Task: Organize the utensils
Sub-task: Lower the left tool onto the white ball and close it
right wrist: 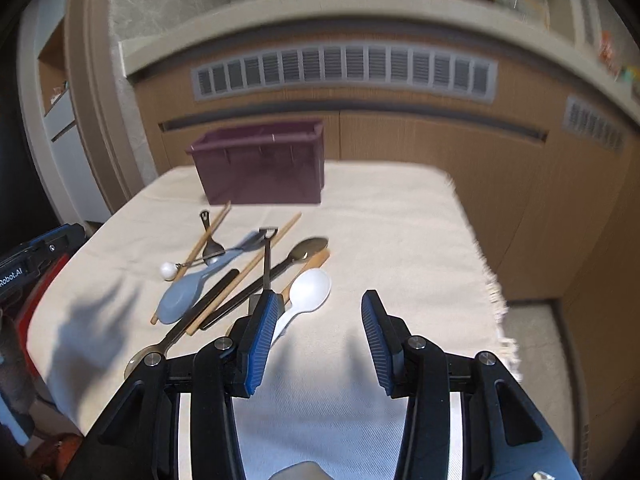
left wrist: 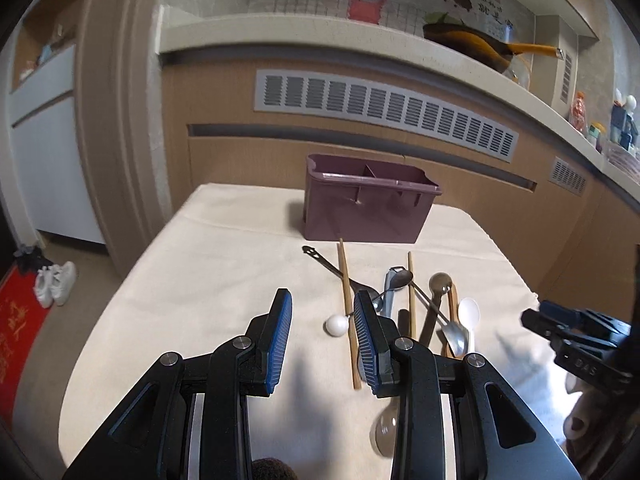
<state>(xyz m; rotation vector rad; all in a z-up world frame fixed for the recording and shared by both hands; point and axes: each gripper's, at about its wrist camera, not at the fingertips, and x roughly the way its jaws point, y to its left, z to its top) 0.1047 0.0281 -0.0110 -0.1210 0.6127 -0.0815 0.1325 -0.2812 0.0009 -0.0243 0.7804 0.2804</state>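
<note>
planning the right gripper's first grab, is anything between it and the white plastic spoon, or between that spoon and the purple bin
Nothing visible blocks the right gripper: the white plastic spoon lies at the near right edge of the pile, its bowl uncovered. Its handle runs under the gripper's left finger. Toward the purple bin lie a dark metal spoon and chopsticks, flat on the cloth.

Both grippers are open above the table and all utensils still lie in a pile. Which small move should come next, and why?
Probably shift the open right gripper slightly left to straddle the white plastic spoon. It lies at the pile's near edge, mostly uncovered, and the purple plastic organizer box holds nothing visible yet.
</note>
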